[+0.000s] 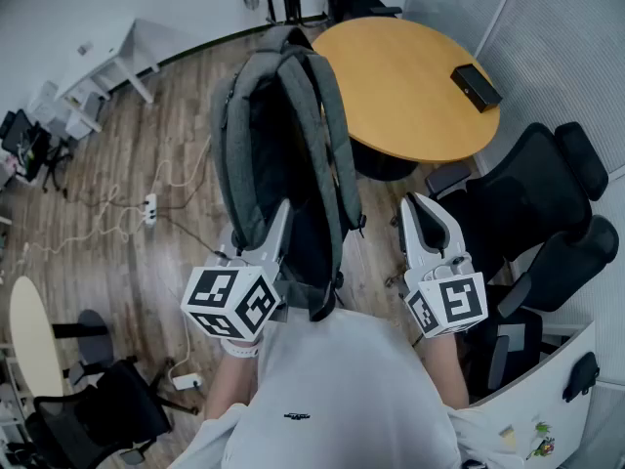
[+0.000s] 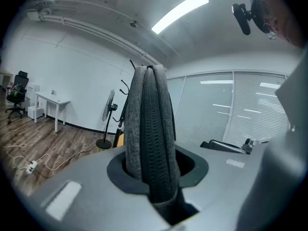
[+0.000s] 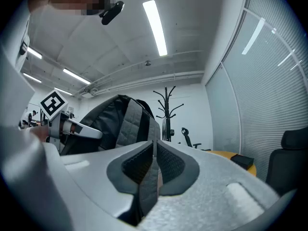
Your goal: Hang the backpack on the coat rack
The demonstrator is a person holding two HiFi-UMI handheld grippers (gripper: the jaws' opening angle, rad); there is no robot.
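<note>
The left gripper (image 1: 276, 225) was held out in front of the person's chest, its jaws clamped on a padded strap (image 2: 151, 129) of the gray backpack (image 1: 278, 135) — in the head view the bag rose from it toward twelve o'clock. The right gripper (image 1: 422, 213) was held level at the bag's four o'clock, jaws pinched on a thin strap (image 3: 144, 186). The coat rack (image 3: 166, 107) stood beyond, at its twelve o'clock.

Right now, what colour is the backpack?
The backpack is grey with black parts. The head view shows it best.
</note>
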